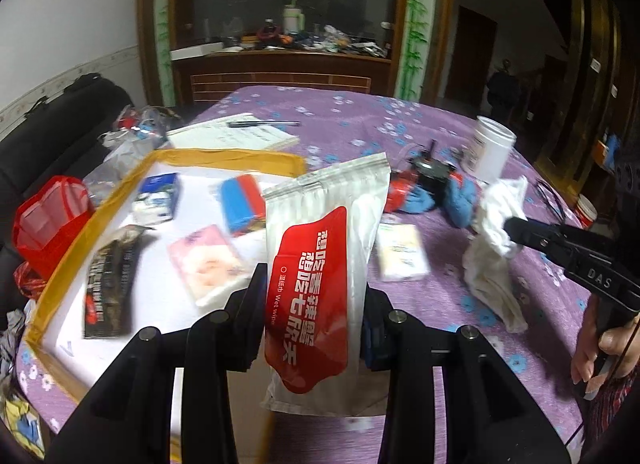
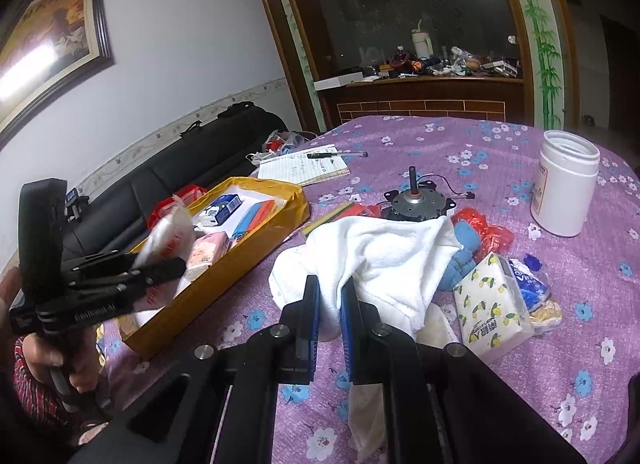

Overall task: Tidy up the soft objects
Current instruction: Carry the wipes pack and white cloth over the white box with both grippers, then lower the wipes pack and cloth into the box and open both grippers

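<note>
My left gripper [image 1: 314,312] is shut on a white wet-wipe pack with a red label [image 1: 320,232], held upright above the near right corner of a yellow-rimmed box [image 1: 224,156]. Inside the box lie a blue tissue pack [image 1: 158,196], a blue-and-red item [image 1: 242,204], a pink tissue pack [image 1: 208,264] and a black packet [image 1: 110,280]. My right gripper [image 2: 330,292] is shut on a crumpled white towel [image 2: 384,252], which hangs down to the purple tablecloth. From the right wrist view, the left gripper [image 2: 176,264] and its pack [image 2: 168,236] sit over the box [image 2: 224,276].
A small motor [image 2: 412,204], a blue cloth [image 2: 464,256], a red plastic bag [image 2: 484,232] and a lemon-print tissue pack [image 2: 492,304] lie beside the towel. A white jar [image 2: 564,184] stands at the right. A notebook with a pen [image 2: 304,168] lies behind the box.
</note>
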Action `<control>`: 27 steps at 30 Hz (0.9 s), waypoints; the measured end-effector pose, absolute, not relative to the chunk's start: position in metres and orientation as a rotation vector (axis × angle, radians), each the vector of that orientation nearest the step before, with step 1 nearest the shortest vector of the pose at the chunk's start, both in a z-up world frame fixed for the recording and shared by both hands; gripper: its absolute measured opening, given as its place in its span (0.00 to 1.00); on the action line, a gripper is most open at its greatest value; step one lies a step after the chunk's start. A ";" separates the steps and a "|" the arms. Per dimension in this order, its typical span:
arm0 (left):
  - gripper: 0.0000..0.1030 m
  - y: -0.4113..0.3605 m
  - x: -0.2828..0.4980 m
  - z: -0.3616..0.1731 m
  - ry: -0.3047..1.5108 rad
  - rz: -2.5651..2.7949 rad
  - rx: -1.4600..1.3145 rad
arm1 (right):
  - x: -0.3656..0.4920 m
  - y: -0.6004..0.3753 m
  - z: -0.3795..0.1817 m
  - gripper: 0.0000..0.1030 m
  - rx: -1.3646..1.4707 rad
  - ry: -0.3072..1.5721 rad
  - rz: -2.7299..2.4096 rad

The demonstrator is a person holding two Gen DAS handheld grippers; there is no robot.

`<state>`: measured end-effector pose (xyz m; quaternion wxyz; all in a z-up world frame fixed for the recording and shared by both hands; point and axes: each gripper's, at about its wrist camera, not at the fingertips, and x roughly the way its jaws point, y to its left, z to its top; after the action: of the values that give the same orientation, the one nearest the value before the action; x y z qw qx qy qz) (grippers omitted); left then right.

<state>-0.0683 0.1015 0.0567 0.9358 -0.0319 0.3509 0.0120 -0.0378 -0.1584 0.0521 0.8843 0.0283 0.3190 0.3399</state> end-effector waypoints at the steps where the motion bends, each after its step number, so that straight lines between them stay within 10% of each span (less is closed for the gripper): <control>1: 0.34 0.109 -0.069 0.056 0.716 0.039 -0.071 | -0.038 -0.156 0.053 0.10 0.055 0.669 0.709; 27: 0.35 0.211 -0.082 0.013 0.802 0.239 -0.177 | -0.064 0.062 0.031 0.10 -0.195 0.817 0.970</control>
<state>-0.0824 0.2112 0.0129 0.9099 -0.0859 0.3890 0.1157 -0.0638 0.0625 0.0308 0.8012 -0.0911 0.3812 0.4523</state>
